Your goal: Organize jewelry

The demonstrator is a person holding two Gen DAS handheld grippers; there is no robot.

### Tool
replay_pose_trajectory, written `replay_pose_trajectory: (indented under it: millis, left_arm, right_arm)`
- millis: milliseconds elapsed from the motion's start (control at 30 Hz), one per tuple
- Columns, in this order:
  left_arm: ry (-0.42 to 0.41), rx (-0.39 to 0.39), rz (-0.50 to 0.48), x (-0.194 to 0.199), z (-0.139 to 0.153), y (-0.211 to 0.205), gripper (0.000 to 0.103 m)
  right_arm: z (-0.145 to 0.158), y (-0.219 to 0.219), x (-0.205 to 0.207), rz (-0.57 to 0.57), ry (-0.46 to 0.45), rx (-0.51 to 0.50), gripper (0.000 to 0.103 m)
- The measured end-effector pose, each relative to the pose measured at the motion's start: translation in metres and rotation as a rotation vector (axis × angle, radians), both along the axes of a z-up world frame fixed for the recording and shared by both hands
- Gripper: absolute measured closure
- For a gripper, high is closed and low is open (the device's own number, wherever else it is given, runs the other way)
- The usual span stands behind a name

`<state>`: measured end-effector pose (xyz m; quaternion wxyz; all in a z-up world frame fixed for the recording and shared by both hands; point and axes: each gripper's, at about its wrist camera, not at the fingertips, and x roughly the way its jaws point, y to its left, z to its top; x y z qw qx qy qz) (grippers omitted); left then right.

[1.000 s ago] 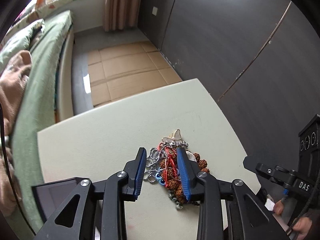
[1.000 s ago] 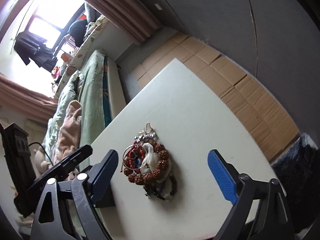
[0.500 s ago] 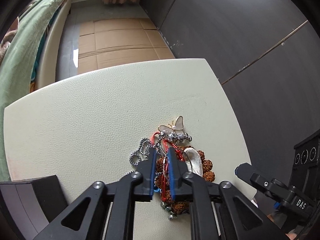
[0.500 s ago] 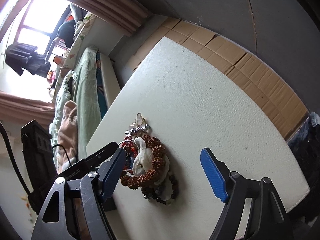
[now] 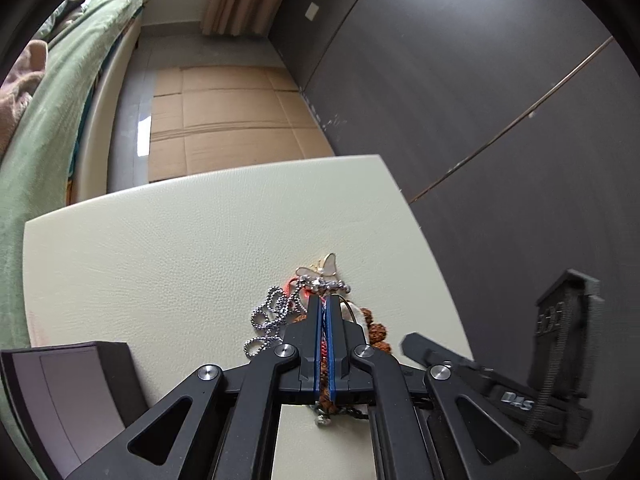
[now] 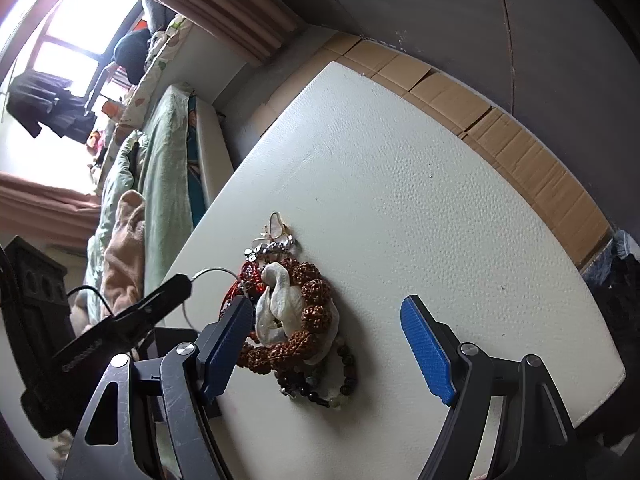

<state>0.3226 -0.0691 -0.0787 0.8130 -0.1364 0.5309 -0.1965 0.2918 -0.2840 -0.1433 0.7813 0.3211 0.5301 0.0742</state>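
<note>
Jewelry pile (image 6: 292,312) sits lower middle of frame on the cream table (image 6: 400,168). Left gripper (image 5: 324,304) is pinched tight on the pile's red cord (image 5: 322,350). Right gripper (image 6: 326,344) is wide, jaws closing, nothing pressed.
</note>
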Motion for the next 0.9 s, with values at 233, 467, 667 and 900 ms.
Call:
replay_pose_trajectory:
  millis: [233, 467, 667, 900]
  left_arm:
    - [-0.065, -0.022, 0.019, -0.013, 0.024, 0.013, 0.102]
    - [-0.086, -0.021, 0.032, -0.023, 0.032, 0.028, 0.102]
    - [-0.106, -0.014, 0.036, -0.034, 0.036, 0.04, 0.102]
    - [-0.126, -0.014, 0.057, -0.049, 0.042, 0.063, 0.102]
  right_arm:
    - [-0.015, 0.011, 0.003, 0.027, 0.039, 0.021, 0.053]
    - [-0.024, 0.024, 0.005, 0.036, 0.06, 0.042, 0.069]
    - [-0.012, 0.028, 0.002, 0.03, 0.007, -0.008, 0.082]
    - [0.007, 0.026, -0.006, 0.033, -0.043, -0.096, 0.082]
